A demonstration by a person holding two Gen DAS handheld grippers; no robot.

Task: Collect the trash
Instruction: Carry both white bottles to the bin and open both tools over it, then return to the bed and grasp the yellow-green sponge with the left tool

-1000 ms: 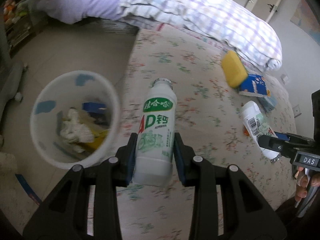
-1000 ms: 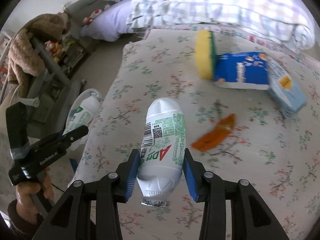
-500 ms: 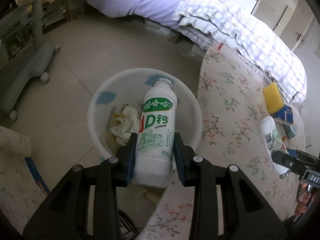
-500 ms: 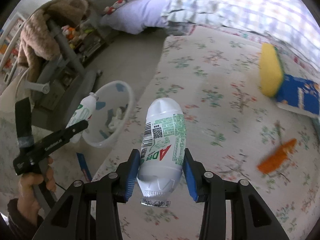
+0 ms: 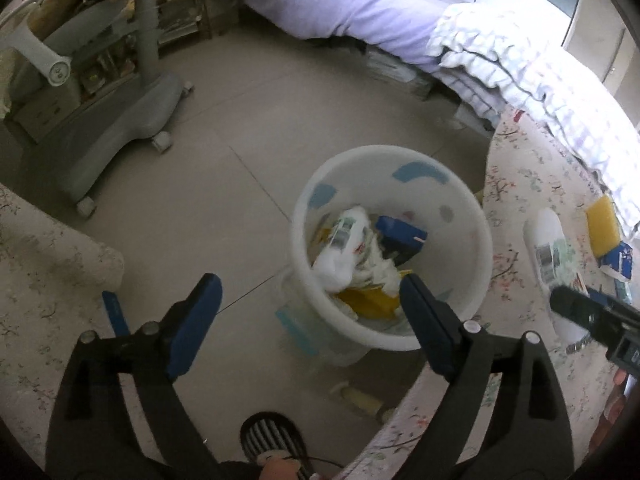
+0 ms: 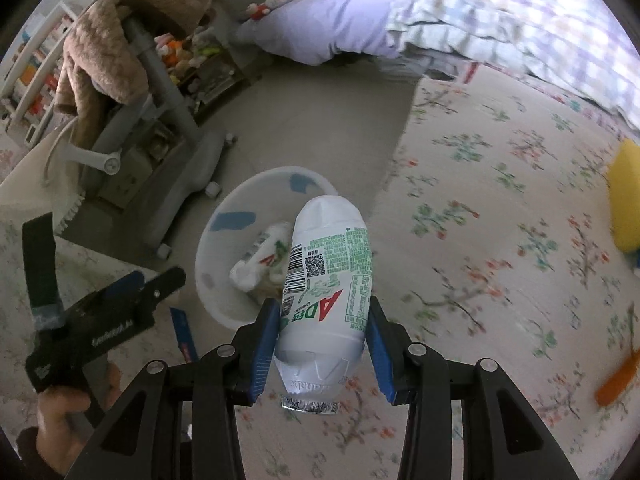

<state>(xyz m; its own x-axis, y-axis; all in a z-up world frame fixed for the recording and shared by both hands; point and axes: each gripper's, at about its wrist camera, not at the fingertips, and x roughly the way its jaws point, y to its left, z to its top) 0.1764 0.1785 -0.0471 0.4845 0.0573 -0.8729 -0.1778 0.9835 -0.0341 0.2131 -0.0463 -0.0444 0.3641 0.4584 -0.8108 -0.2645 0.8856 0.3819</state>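
Note:
A white trash bin [image 5: 472,216] stands on the floor beside the bed, holding tissues, a blue box and yellow scraps. A white AD milk bottle [image 5: 344,240] lies inside it; it also shows in the right wrist view [image 6: 260,256]. My left gripper [image 5: 308,312] is open and empty just above the bin's near rim. My right gripper [image 6: 324,340] is shut on a second white AD milk bottle [image 6: 328,280], held over the bed edge next to the bin [image 6: 224,208]. That bottle also shows in the left wrist view [image 5: 552,248].
A floral bedspread [image 6: 500,220] carries a yellow sponge [image 6: 624,200], an orange scrap [image 6: 616,384] and a blue packet [image 5: 620,260]. A grey wheeled stand [image 5: 112,120] is on the floor to the left. A checked quilt [image 5: 540,76] lies at the back.
My left gripper opened and the bottle it held dropped into the bin. My right gripper carried its bottle left toward the bin.

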